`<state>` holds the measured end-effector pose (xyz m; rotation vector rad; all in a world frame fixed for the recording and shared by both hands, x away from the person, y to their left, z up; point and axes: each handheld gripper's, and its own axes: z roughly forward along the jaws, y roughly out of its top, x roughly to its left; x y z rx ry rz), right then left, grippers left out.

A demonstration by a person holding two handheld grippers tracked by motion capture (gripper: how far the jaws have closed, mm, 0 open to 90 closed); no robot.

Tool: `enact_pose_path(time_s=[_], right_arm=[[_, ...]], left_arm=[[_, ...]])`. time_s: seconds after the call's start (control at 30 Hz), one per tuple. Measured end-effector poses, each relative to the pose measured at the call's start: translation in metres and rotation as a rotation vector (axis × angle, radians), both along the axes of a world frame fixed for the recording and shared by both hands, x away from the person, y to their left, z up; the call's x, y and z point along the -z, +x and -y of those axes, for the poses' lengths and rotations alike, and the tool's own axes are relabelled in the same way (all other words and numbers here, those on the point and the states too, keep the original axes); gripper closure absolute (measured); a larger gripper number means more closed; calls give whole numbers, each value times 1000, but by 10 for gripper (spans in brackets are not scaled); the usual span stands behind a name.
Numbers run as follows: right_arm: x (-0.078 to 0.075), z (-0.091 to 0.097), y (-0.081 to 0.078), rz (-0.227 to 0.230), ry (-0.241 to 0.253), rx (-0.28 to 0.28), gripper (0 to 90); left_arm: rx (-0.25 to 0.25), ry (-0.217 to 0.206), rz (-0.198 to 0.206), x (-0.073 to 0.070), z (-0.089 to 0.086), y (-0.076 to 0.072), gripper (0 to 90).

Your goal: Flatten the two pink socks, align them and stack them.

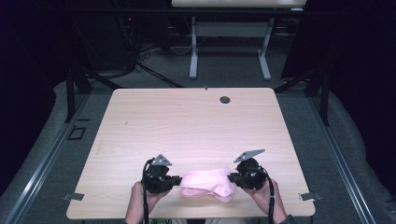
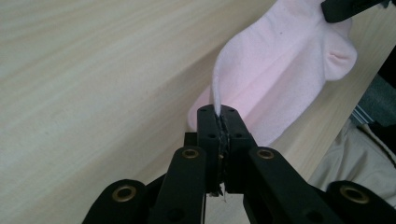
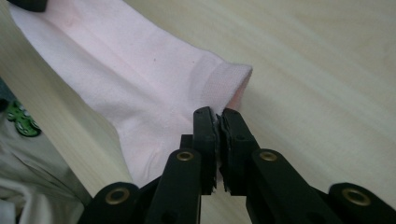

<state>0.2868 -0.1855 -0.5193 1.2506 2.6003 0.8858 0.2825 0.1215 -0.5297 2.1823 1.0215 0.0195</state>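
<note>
Sock (image 1: 208, 185), pale pink, is hanging between the two grippers near the front edge of the table (image 1: 187, 121) in the high view, the left gripper (image 1: 176, 181) pinching one end and the right gripper (image 1: 232, 177) the other. In the left gripper view, its jaws are clamping tight on a thin fabric edge. In the right gripper view, its jaws are closing on the ribbed cuff (image 3: 224, 84). Such shallow bites could slip if the hands pull apart.

The pale wooden tabletop (image 1: 187, 121) lies bare from its middle to the far edge, broken only by a small dark round cable hole (image 1: 225, 99). Along the near edge, a soft pink fabric sock (image 1: 208, 184) spans the gap between both hands.
</note>
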Motion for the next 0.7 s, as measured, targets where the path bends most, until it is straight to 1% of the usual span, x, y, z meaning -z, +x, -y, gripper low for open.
enact_pose_path(time_s=[0.03,0.07,0.13,0.2,0.23,0.27,0.3,0.33,0.37,0.4,0.43,0.5,0.53,0.57,0.6,0.63,0.67,0.7], right_arm=[[7,-1,-1,-9,-6,0,856],[12,-1,-2,-5,-10,6,856],[22,-3,-4,7,-42,7,856],[27,-5,-5,17,-51,9,855],[28,-5,-6,19,-71,3,854],[31,-6,-6,27,-71,-5,851],[33,-7,-7,26,-80,-12,845],[34,-8,-7,26,-96,-20,838],[36,-9,-8,30,-90,-26,816],[36,-8,-8,40,-89,-29,766],[34,-7,-9,46,-94,-30,726],[27,-2,-12,71,-52,-13,668],[22,0,-13,76,-42,-17,664],[18,1,-16,88,-9,-5,673],[14,2,-18,97,5,-11,701],[11,1,-21,100,25,-23,735],[10,0,-23,100,27,-29,757],[10,-3,-25,93,25,-49,788]], left_arm=[[0,-2,-7,3,1,-1,881],[0,7,-12,8,2,-2,880],[6,28,-19,14,4,-3,880],[8,42,-20,18,6,-4,879],[6,53,-16,20,8,-4,877],[1,74,-13,23,9,-4,862],[6,81,-12,24,10,-4,829],[4,86,-4,25,9,-4,806],[-5,93,5,24,9,-4,756],[-14,93,16,23,8,-4,694],[-22,82,37,18,5,-5,664],[-42,78,100,8,3,-8,616],[-35,57,118,2,3,-11,603],[-28,47,141,-4,5,-12,601],[-9,36,156,-9,8,-14,607],[6,27,166,-11,11,-15,623],[40,25,154,-13,17,-16,634],[71,32,152,-12,23,-15,665]])
